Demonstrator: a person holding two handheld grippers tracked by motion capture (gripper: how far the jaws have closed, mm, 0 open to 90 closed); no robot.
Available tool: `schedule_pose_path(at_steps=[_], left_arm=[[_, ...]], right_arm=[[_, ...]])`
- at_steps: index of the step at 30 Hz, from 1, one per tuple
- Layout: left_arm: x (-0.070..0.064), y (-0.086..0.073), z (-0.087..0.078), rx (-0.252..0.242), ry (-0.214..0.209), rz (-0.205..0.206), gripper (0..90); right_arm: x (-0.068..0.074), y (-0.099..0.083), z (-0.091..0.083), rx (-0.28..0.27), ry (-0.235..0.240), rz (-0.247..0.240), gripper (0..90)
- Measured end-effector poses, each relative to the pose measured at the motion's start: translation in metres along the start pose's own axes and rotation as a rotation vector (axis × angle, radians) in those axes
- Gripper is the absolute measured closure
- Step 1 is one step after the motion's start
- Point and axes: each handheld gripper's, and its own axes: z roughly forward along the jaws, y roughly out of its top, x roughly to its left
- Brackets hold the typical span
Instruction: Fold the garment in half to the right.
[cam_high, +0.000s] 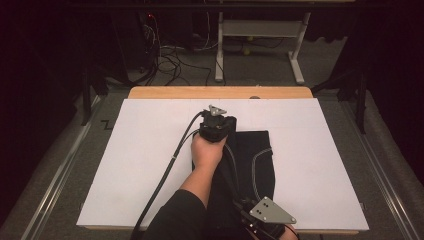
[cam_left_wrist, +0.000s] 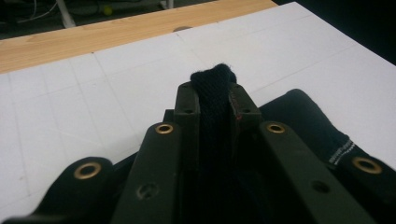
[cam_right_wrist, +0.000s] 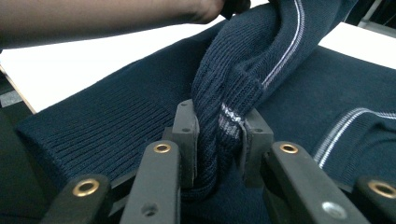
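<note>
Sweater (cam_high: 250, 160) on white board (cam_high: 150, 150): far edge clamped by L gripper (cam_left_wrist: 212, 100), near hem by R gripper (cam_right_wrist: 219, 140).

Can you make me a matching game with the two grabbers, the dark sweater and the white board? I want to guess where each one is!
1. left gripper
2. right gripper
3. sweater
4. white board

a. lies under the sweater
b. clamps a ribbed fold with a white stripe
c. spread on the board, pinched by both grippers
d. clamps cloth at the sweater's far end

Pairs: 1-d, 2-b, 3-c, 4-a
</note>
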Motion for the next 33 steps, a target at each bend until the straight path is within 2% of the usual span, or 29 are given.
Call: schedule_pose_path(at_steps=[4,10,16,21,26,33], left_arm=[[-0.008,0.005,0.003,-0.006,-0.012,0.002,74.0],[-0.023,0.008,0.012,0.007,-0.008,0.016,74.0],[-0.032,0.004,0.026,0.03,0.001,0.027,73.9],[-0.036,-0.001,0.036,0.041,-0.011,0.02,72.7],[-0.04,-0.005,0.041,0.04,-0.028,0.033,70.8],[-0.042,-0.005,0.041,0.026,-0.036,0.042,58.0]], right_arm=[[-0.005,-0.003,-0.006,-0.004,-0.016,0.013,73.4],[-0.012,-0.008,-0.015,0.003,-0.036,0.024,73.4],[-0.019,-0.014,-0.019,0.021,-0.053,0.039,73.2],[-0.024,-0.021,-0.021,0.047,-0.059,0.053,72.2],[-0.028,-0.026,-0.021,0.066,-0.055,0.067,71.2],[-0.029,-0.029,-0.019,0.082,-0.05,0.081,64.5]])
